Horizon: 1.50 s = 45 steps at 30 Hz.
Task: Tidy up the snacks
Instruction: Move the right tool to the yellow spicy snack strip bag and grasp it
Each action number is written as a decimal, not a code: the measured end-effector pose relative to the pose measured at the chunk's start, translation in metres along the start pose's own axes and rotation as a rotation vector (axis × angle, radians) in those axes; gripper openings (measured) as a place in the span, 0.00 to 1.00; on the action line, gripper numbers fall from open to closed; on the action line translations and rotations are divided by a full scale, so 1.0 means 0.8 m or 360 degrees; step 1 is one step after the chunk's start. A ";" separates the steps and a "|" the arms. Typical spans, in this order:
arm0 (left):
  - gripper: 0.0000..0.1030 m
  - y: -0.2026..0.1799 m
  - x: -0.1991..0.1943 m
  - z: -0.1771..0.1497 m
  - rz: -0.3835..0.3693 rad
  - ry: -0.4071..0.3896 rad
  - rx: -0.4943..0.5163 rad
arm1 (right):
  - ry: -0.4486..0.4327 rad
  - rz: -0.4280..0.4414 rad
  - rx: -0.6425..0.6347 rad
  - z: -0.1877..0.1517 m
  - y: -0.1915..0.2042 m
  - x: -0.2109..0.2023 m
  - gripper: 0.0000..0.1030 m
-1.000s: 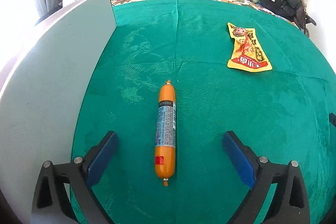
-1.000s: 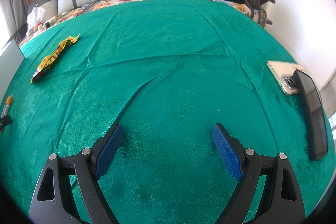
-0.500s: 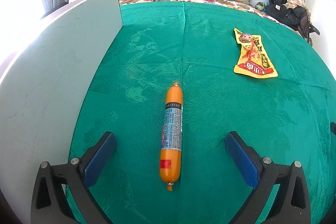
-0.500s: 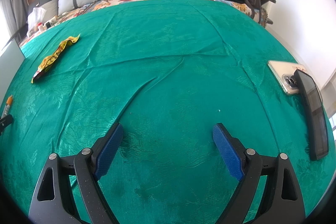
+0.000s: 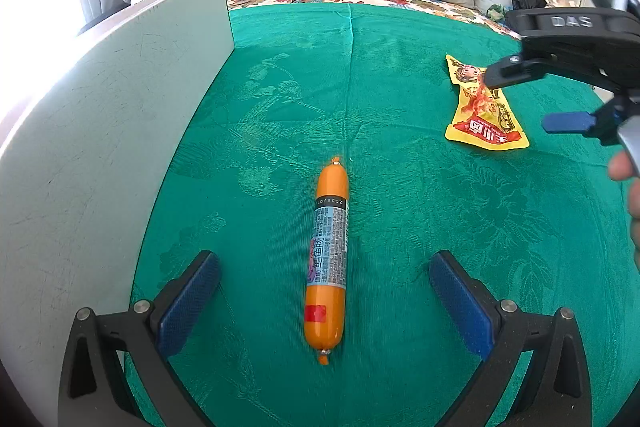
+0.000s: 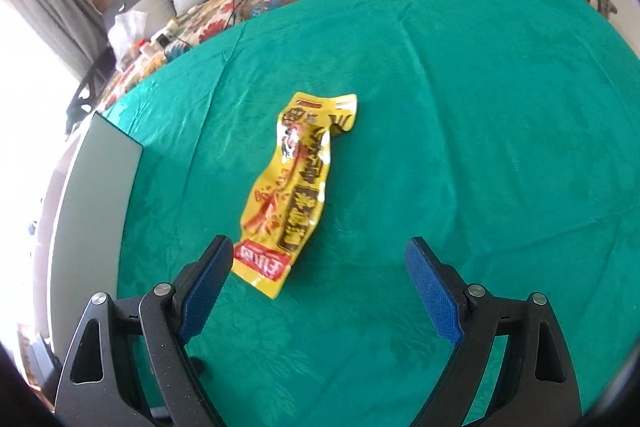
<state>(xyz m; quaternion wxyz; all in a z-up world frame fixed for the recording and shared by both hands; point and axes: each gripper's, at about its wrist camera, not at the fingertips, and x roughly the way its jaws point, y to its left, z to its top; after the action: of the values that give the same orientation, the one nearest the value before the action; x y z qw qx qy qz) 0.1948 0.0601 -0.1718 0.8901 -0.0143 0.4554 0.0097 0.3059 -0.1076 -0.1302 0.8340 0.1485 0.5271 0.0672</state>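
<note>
Over green cloth: R gripper [image 6: 318, 267] wide, empty, nearing packet [image 6: 294, 187] at 12 o'clock; next, straddle & close. L gripper [image 5: 324, 279] wide astride sausage [image 5: 326, 255].

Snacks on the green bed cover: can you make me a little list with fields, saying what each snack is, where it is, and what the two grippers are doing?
sausage stick: orange, lying flat on the green cover, between the open left gripper; not touched
yellow snack packet: flat and crinkled; near end beside one finger of the right gripper
right gripper: open, holding nothing
grey board: along the cover's left edge
</note>
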 end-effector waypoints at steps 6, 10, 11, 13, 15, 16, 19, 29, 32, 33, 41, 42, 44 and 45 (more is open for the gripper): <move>1.00 0.000 0.001 0.001 -0.0002 0.0000 0.0000 | 0.0133 -0.0311 -0.0307 0.010 0.061 0.056 0.89; 1.00 0.000 0.001 0.001 -0.0002 0.0000 -0.0001 | 0.0100 -0.0343 -0.0357 0.006 0.061 0.050 0.86; 1.00 0.000 0.001 0.001 -0.0002 0.0000 -0.0001 | 0.0091 -0.0342 -0.0357 0.004 0.058 0.047 0.85; 1.00 -0.001 0.002 0.000 -0.0002 0.0000 -0.0001 | 0.0046 -0.0348 -0.0349 0.001 0.052 0.039 0.65; 1.00 -0.001 0.001 0.001 -0.0002 0.0000 -0.0001 | 0.0055 -0.0321 -0.0320 -0.005 0.041 0.035 0.64; 1.00 -0.001 0.001 0.001 -0.0002 0.0000 0.0000 | 0.0050 -0.0317 -0.0326 -0.008 0.037 0.032 0.63; 1.00 -0.001 0.001 0.001 -0.0002 0.0000 0.0000 | 0.0008 -0.0283 -0.0346 -0.021 0.027 0.018 0.56; 1.00 0.000 0.001 0.001 -0.0003 0.0000 0.0000 | -0.0021 -0.0088 -0.0434 -0.108 -0.042 -0.054 0.51; 1.00 0.000 0.001 0.001 -0.0003 0.0000 0.0000 | -0.0112 -0.0059 -0.0488 -0.147 -0.065 -0.077 0.51; 1.00 0.000 0.001 0.001 -0.0003 0.0000 0.0000 | -0.0149 -0.0065 -0.0502 -0.158 -0.071 -0.083 0.52; 1.00 -0.001 0.002 0.001 -0.0002 0.0000 0.0001 | -0.0321 -0.0227 -0.0617 -0.201 -0.064 -0.076 0.73; 1.00 -0.001 0.002 0.001 -0.0002 -0.0001 0.0001 | -0.0315 -0.0237 -0.0601 -0.200 -0.065 -0.074 0.78; 1.00 -0.001 0.001 0.001 -0.0002 0.0000 0.0001 | -0.0299 -0.0236 -0.0544 -0.195 -0.071 -0.072 0.84; 1.00 0.000 0.001 0.000 -0.0002 0.0000 0.0001 | -0.0294 -0.0233 -0.0523 -0.193 -0.073 -0.071 0.87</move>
<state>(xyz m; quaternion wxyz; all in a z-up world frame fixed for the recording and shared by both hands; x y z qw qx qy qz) 0.1958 0.0598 -0.1725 0.8901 -0.0142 0.4554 0.0090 0.1399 -0.1510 -0.1617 0.8945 -0.0229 0.4396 0.0776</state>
